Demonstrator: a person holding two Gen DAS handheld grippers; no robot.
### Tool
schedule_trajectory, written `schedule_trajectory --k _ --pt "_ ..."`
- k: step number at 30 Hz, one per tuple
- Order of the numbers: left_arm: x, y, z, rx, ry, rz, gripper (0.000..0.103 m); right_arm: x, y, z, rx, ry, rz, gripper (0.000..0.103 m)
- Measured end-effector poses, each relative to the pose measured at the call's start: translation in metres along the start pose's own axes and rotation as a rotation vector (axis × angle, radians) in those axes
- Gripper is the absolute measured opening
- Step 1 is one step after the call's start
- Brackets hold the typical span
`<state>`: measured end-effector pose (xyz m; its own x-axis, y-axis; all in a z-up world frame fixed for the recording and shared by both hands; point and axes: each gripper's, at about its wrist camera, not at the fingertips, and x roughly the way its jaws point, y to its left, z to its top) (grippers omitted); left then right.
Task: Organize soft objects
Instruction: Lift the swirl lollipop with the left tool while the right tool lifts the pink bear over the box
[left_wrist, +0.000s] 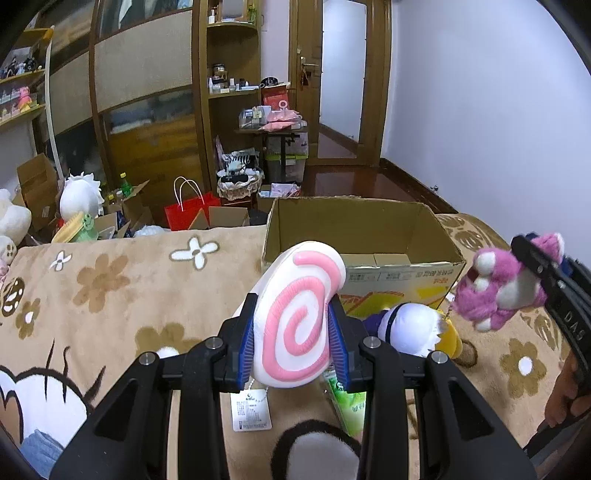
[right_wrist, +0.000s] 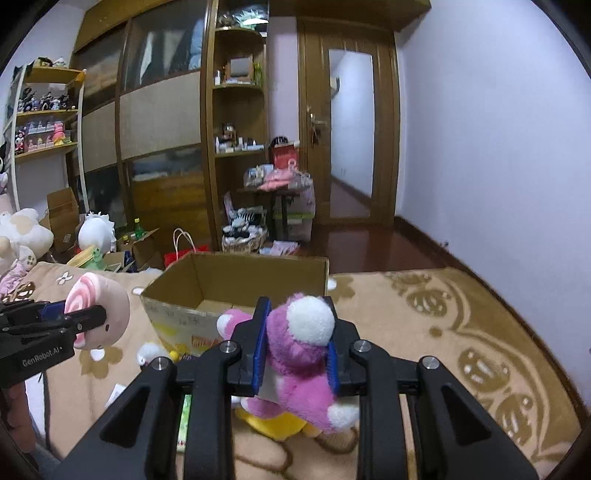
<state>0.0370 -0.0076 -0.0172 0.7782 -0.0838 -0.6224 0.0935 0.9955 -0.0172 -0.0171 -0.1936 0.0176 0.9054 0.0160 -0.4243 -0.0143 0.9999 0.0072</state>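
Left hand-held gripper (left_wrist: 295, 332) pinches a squashy pink-swirl plush (left_wrist: 297, 317) mid-body, right hand-held gripper (right_wrist: 295, 354) a light pink teddy (right_wrist: 301, 354); both should drop easily into the cardboard box (left_wrist: 354, 225).

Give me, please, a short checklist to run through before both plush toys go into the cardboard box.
1. Left gripper clamped on the pink swirl plush: ok.
2. Right gripper clamped on the pink bear plush: ok.
3. Cardboard box open on top: ok.
4. Room inside the box: ok, the visible floor looks bare.
5. Both toys lifted clear of the blanket: ok.
6. Swirl plush's hang tag free of snags: cannot tell.
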Motion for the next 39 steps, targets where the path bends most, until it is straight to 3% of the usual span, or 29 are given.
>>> schedule_trajectory --k 7,15,22,31,39 --pt "-0.003 -0.012 0.013 0.053 -0.027 -0.025 0.033 -0.003 0.002 0.018 -0.006 -0.057 -0.011 0.027" --pt "-0.012 -0.021 0.042 0.062 -0.125 -0.001 0.033 0.001 0.001 0.039 -0.001 -0.101 0.019 0.027" --pt "0.0 -0.021 0.068 0.075 -0.155 0.015 0.033 0.012 -0.003 0.057 -0.004 -0.131 0.039 0.027" --pt "0.036 -0.027 0.089 0.115 -0.145 -0.015 0.033 0.042 0.003 0.067 -0.035 -0.13 0.057 0.027" --pt "0.08 -0.035 0.085 0.136 -0.087 -0.07 0.034 0.074 0.011 0.052 -0.054 -0.083 0.066 0.027"
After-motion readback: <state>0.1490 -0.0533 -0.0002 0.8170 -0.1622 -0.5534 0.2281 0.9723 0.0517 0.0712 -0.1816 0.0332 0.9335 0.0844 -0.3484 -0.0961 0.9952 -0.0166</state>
